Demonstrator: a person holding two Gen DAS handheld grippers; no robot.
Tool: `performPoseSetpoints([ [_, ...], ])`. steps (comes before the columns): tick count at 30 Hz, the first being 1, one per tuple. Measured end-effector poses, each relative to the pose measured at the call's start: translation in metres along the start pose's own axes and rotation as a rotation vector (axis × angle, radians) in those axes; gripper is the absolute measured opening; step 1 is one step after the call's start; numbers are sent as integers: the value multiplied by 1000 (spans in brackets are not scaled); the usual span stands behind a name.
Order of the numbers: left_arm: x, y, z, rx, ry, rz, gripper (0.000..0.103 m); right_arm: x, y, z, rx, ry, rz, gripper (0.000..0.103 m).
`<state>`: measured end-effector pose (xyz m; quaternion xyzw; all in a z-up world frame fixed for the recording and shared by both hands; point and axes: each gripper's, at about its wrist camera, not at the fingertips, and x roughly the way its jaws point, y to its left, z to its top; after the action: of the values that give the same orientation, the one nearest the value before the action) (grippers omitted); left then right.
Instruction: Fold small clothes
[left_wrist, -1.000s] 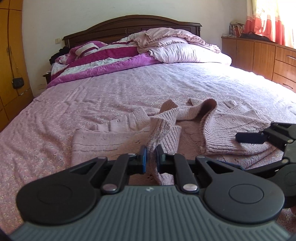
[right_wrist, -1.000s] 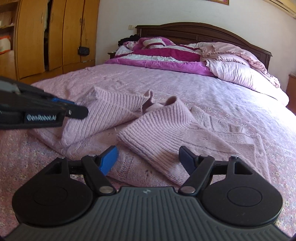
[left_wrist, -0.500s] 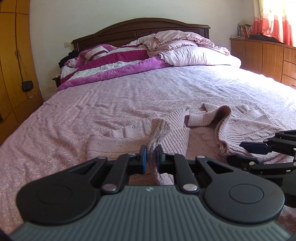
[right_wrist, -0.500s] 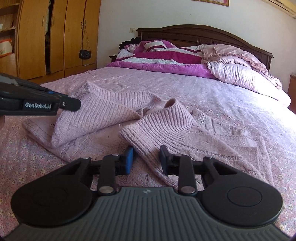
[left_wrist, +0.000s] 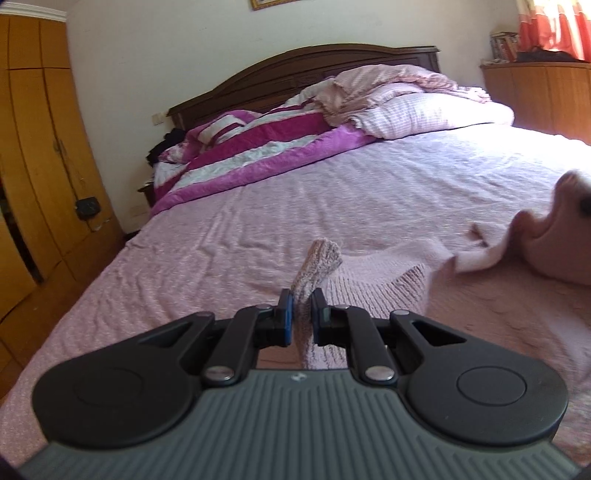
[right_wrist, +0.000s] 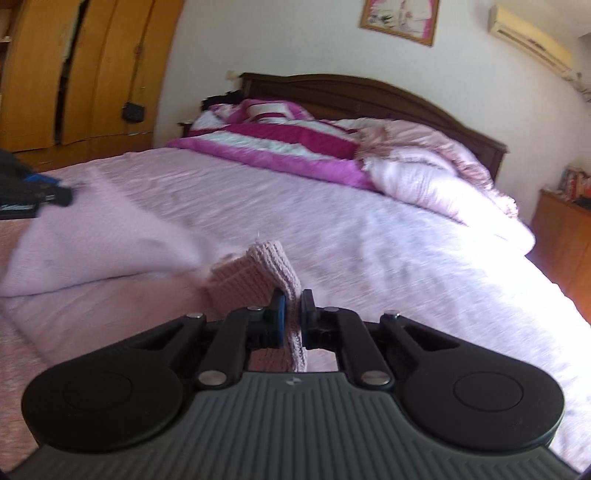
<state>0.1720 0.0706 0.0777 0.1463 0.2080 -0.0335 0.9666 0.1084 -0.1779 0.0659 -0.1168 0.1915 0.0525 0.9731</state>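
A small pink knit sweater (left_wrist: 388, 273) lies partly lifted on the pink bedspread (left_wrist: 332, 192). My left gripper (left_wrist: 302, 312) is shut on a ribbed edge of the sweater, which pokes up between the pads. My right gripper (right_wrist: 290, 310) is shut on another ribbed edge of the same sweater (right_wrist: 258, 269). The cloth stretches between the two grippers. The left gripper's tip also shows at the left edge of the right wrist view (right_wrist: 55, 194), with sweater cloth draped below it. The right side of the left wrist view is blurred.
A striped magenta quilt (left_wrist: 266, 147) and pink pillows (left_wrist: 424, 110) lie at the headboard. A wooden wardrobe (left_wrist: 33, 166) stands left of the bed, a wooden dresser (left_wrist: 543, 96) to the right. The bedspread (right_wrist: 369, 236) stretches ahead of both grippers.
My right gripper has gone from open to shut on the sweater's ribbed edge. Both grippers have lifted and pulled apart, and the sweater has risen and spread between them.
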Motion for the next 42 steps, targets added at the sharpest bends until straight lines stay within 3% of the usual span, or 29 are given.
performPoseSetpoints([
  [5, 22, 7, 0, 2, 6, 58, 12, 24, -39, 7, -42, 9, -84, 7],
  [9, 51, 12, -5, 5, 65, 79, 12, 56, -66, 6, -53, 39, -136, 7],
  [16, 105, 37, -25, -68, 221, 46, 14, 120, -91, -20, -74, 173, -138, 8],
  [20, 112, 52, -30, -148, 236, 5, 14, 146, -94, -35, -72, 227, -144, 8],
  [22, 111, 55, -30, -168, 240, -3, 20, 154, -96, -35, -55, 237, -140, 9],
  [25, 105, 60, -28, -188, 240, 9, 38, 156, -104, -31, 5, 250, -122, 13],
  [27, 100, 64, -28, -202, 237, 4, 42, 151, -112, -29, 63, 251, -117, 17],
  [30, 92, 66, -27, -197, 248, -10, 45, 141, -128, -28, 158, 246, -105, 33],
  [34, 81, 67, -27, -202, 263, -12, 58, 118, -138, -26, 206, 222, -103, 37],
  [38, 68, 71, -28, -243, 292, -49, 58, 94, -142, -27, 254, 203, -89, 50],
  [42, 49, 71, -31, -256, 306, -49, 58, 68, -140, -38, 321, 210, -56, 52],
])
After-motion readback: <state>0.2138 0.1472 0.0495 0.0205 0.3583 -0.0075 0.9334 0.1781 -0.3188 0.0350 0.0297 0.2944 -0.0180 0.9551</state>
